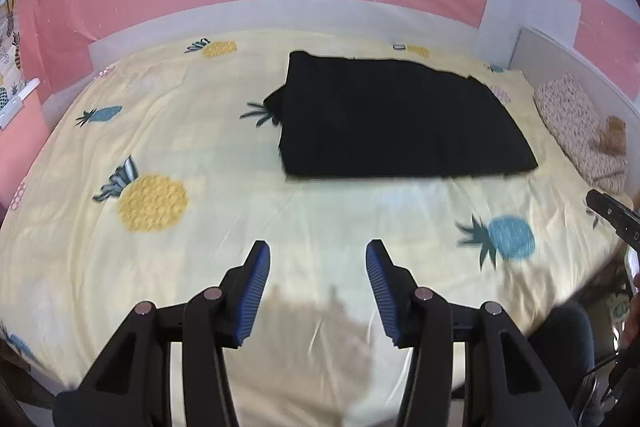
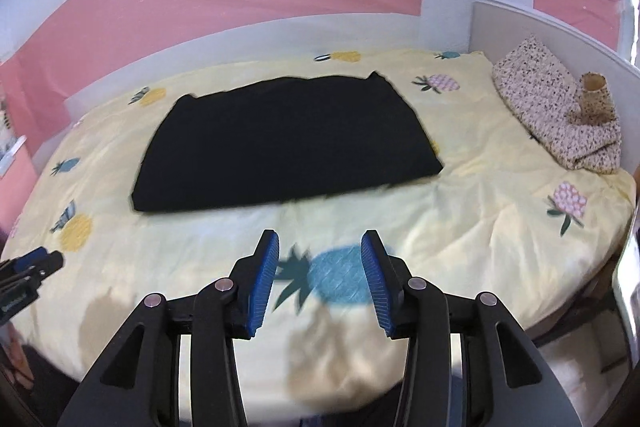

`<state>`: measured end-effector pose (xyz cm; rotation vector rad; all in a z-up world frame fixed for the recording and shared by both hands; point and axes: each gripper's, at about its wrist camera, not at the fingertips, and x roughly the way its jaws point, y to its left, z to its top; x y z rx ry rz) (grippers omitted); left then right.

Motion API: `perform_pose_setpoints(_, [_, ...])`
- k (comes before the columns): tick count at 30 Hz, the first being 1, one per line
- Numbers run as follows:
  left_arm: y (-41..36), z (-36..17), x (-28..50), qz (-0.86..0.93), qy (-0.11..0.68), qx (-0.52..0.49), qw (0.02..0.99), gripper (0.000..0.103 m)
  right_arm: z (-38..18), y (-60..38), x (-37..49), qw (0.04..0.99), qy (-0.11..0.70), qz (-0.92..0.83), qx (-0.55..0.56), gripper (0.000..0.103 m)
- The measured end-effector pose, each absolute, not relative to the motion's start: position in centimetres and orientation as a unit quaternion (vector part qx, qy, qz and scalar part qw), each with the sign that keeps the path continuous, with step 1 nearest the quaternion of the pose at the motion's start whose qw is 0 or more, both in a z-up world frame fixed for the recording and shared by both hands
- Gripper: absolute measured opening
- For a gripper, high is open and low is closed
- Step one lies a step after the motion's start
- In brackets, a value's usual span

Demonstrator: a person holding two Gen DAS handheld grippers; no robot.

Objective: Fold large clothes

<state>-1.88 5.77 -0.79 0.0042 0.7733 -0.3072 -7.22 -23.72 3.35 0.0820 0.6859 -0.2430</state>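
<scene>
Garment (image 1: 400,119) is lying folded on the bed (image 1: 320,219); you are holding left gripper (image 1: 318,291) and right gripper (image 2: 320,279) short of it, fingers apart, empty.

Matt black cloth garment (image 1: 396,119)

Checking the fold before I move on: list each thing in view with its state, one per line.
black garment: folded into a flat rectangle, lying on the bed, not held.
left gripper: open, empty, above the sheet.
right gripper: open, empty, above the sheet.
pineapple-print sheet: spread over the bed, lightly wrinkled.
speckled pillow: leaning against the headboard.
</scene>
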Motion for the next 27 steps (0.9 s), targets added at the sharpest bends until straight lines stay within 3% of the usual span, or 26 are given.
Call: perform_pose_setpoints(27, [7.3, -1.4, -6.7, -0.144, 0.388, -0.002, 0.91, 0.053, 3.0, -16.9, -12.8, 0.937, 0.332, -0.11, -0.021, 0.044])
